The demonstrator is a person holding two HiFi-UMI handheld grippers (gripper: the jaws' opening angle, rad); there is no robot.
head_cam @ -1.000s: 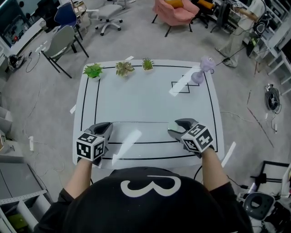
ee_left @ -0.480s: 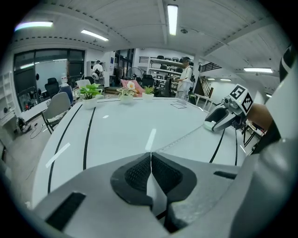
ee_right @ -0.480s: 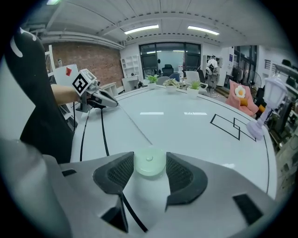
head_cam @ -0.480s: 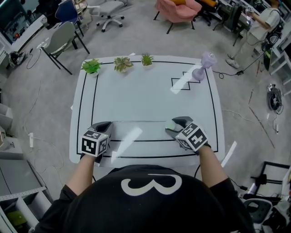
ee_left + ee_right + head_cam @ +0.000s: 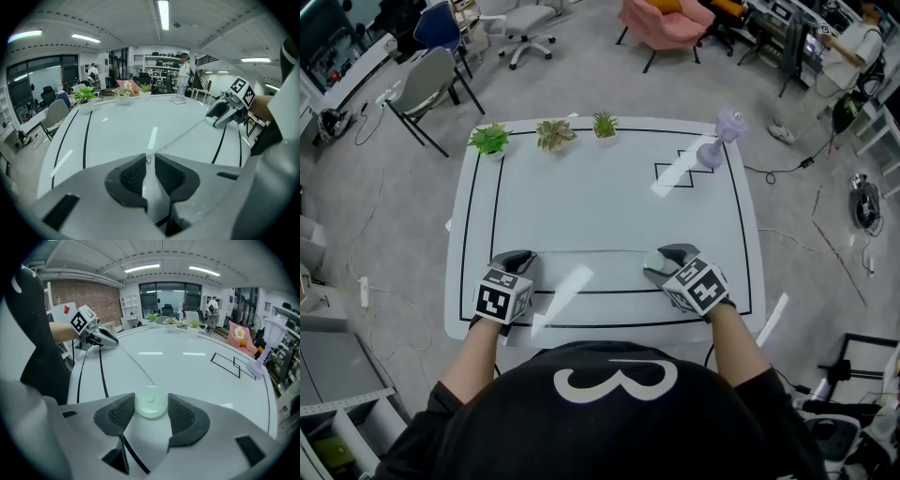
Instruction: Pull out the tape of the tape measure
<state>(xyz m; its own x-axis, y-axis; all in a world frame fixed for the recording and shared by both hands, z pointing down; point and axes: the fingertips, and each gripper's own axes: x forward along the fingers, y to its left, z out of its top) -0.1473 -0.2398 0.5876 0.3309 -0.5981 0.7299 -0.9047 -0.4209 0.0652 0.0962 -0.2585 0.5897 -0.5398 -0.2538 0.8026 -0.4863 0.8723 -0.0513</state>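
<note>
My right gripper (image 5: 659,262) (image 5: 151,397) is shut on the pale green round tape measure case (image 5: 150,404) (image 5: 652,264), low over the white table (image 5: 609,197) near its front right. The thin tape (image 5: 183,137) (image 5: 136,364) (image 5: 591,251) runs out of the case leftward across the table to my left gripper (image 5: 521,260) (image 5: 149,157). The left jaws have just been opening. A narrow gap shows between the pads, and the tape's metal end tab (image 5: 148,159) sits between their tips.
Three small potted plants (image 5: 490,141) (image 5: 555,135) (image 5: 604,125) line the far edge. A purple hourglass-shaped object (image 5: 717,142) stands at the far right corner beside black outlined squares (image 5: 673,175). Black border lines run round the table. Chairs and a pink armchair stand beyond it.
Both grippers have sunk toward the table with the tape stretched between them. The left gripper has turned a little.
</note>
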